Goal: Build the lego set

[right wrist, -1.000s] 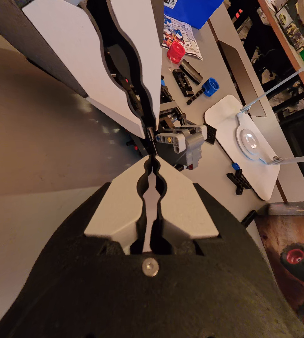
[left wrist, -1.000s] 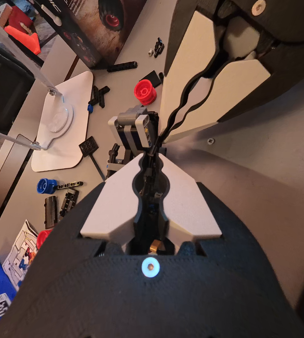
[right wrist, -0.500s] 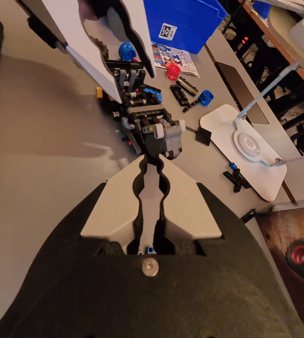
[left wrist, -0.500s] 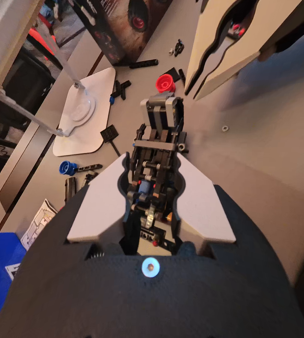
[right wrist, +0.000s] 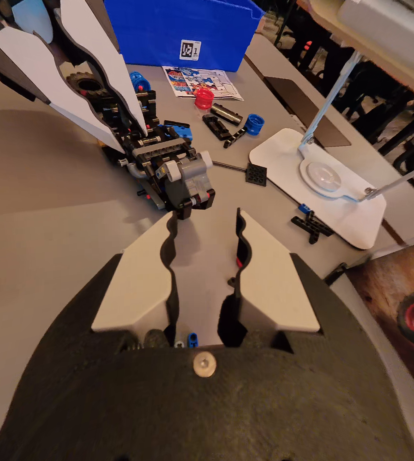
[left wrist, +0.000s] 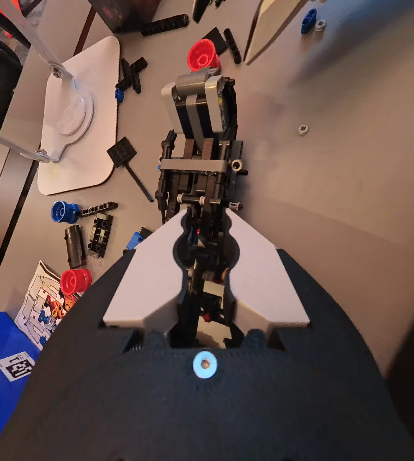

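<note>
The right tool [right wrist: 206, 217] had been pulled back from the half-built model [right wrist: 166, 169] and was spread wide, empty. The model, mid-frame on the bench [left wrist: 325, 199], was still clamped by the left tool [left wrist: 207, 212], so another loose piece was probably wanted next.

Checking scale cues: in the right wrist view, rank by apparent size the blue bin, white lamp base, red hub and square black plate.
1. Blue bin
2. Lamp base; nearer the camera, so unsure against the bin
3. Black plate and red hub look alike

Black/grey lego model [left wrist: 198, 159], red hub [left wrist: 202, 58], blue bin [right wrist: 183, 32], white tongs [right wrist: 206, 217].
</note>
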A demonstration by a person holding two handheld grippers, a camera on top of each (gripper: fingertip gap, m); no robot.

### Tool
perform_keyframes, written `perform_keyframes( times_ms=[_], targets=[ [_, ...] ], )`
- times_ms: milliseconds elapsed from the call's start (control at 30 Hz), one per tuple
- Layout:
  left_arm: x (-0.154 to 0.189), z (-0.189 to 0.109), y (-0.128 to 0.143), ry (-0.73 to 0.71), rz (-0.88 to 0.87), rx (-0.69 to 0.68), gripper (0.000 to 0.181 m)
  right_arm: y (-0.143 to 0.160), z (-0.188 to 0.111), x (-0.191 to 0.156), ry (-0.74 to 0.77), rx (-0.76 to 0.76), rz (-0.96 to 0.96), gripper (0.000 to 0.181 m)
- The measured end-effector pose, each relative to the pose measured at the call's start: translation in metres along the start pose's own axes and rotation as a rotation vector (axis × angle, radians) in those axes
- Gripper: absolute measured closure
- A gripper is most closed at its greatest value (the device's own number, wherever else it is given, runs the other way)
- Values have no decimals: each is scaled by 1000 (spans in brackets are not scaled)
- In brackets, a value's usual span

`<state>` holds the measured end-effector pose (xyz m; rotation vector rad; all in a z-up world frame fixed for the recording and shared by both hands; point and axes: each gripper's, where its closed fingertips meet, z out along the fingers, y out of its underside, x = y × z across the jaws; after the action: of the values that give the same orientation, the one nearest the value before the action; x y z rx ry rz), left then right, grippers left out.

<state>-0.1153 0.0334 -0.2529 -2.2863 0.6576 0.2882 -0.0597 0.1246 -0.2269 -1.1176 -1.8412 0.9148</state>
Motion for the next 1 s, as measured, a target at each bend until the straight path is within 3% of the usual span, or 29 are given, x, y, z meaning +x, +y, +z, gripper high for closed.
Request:
perform_keyframes(
  times_ms=[100,333,633,833,1000],
  targets=[
    [6,-4,-1,48,13,24,159,4,8,-13,-91,-20,74,119],
    [-11,-19,9,-15,-109,54,137,4,16,-32,-166,-43,67,114],
    [-15,-21,33,-51,-193,6,130,4,6,-46,-268,-62,9,129],
    [-16,-25,39,-65,-230,8,129,-1,10,-21,-209,-20,127,104],
    [-16,-30,41,-79,-252,16,129,4,25,-40,-274,-59,85,99]
  ],
)
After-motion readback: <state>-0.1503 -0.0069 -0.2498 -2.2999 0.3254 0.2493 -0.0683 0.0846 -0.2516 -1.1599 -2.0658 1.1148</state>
